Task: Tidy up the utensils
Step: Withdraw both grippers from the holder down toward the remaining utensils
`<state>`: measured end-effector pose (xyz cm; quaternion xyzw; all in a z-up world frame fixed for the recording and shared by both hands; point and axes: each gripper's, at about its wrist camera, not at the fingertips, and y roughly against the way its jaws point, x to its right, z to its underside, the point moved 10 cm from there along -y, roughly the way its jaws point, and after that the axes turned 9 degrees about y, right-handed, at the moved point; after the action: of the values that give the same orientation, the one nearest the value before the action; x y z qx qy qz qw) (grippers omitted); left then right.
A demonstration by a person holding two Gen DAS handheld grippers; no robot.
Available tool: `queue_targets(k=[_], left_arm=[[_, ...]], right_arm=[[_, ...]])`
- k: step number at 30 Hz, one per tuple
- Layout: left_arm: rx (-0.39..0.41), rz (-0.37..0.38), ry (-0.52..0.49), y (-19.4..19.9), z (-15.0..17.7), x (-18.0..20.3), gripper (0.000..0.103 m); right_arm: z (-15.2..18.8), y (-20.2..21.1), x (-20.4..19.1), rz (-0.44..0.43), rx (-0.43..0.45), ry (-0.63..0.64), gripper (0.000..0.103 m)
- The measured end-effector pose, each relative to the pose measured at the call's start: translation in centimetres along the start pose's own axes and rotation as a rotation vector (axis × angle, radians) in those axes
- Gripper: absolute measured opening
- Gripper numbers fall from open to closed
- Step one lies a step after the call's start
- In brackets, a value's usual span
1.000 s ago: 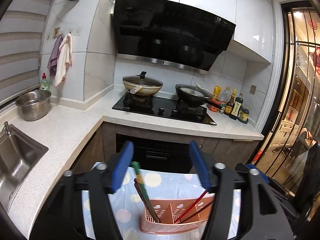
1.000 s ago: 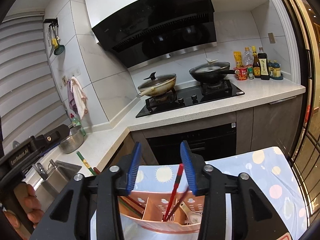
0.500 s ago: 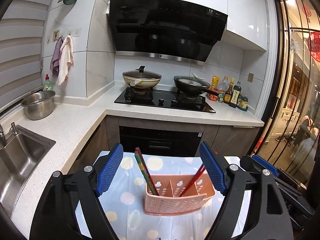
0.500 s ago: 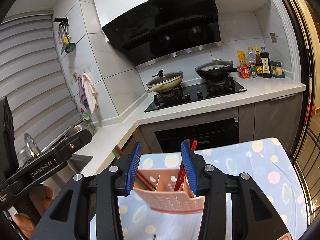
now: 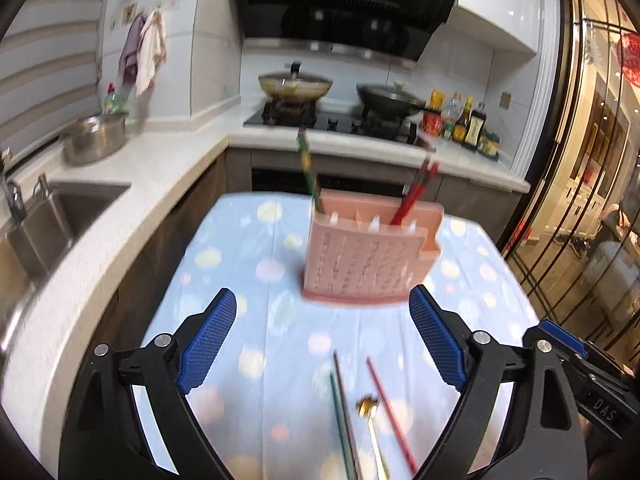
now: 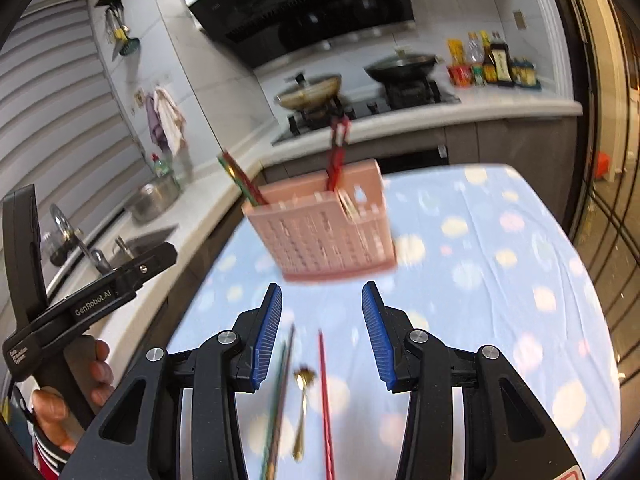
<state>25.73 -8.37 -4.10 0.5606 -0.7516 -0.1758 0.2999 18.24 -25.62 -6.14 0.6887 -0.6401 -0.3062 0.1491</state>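
A pink slotted utensil holder point(image 5: 370, 252) point(image 6: 324, 230) stands on the blue dotted tablecloth point(image 5: 248, 264). It holds green chopsticks point(image 5: 308, 170) point(image 6: 240, 178) at its left and red chopsticks point(image 5: 416, 192) point(image 6: 337, 152) at its right. On the cloth lie a green and dark chopstick pair point(image 5: 342, 412) point(image 6: 280, 396), a gold spoon point(image 5: 372, 428) point(image 6: 302, 408) and a red chopstick point(image 5: 390, 404) point(image 6: 325, 400). My left gripper point(image 5: 322, 340) is open and empty above them. My right gripper point(image 6: 322, 332) is open and empty over the same utensils.
A white counter point(image 5: 132, 184) with a sink point(image 5: 52, 216) and a steel bowl point(image 5: 94, 140) runs along the left. A stove with two pans point(image 5: 340, 100) and sauce bottles point(image 5: 464, 124) stand behind. Glass doors point(image 5: 592, 160) are at the right.
Both grippers have pulled back and tilted down from the holder. The loose utensils on the cloth have come into view. The left gripper's jaws stand wider.
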Motion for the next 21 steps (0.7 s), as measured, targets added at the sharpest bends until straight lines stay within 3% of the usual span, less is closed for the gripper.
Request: queue_targets(k=[10, 15, 21], left_arm=[[-0.189, -0.036, -0.013, 0.1, 12.1, -2.1, 0.084], [-0.241, -0.066, -0.074, 0.4, 16.6, -2.2, 0.084], [-0.304, -0.074, -0.080, 0.6, 20.1, -2.6, 0.084]], right_arm=[[12.8, -0.1, 0.5, 0.011, -0.223, -0.032, 0.041], [16.3, -0.5, -0.9, 0.013, -0.278, 0.018, 0.041], [18.0, -1.4, -2.5, 0.014, -0.314, 0.089, 0.041]])
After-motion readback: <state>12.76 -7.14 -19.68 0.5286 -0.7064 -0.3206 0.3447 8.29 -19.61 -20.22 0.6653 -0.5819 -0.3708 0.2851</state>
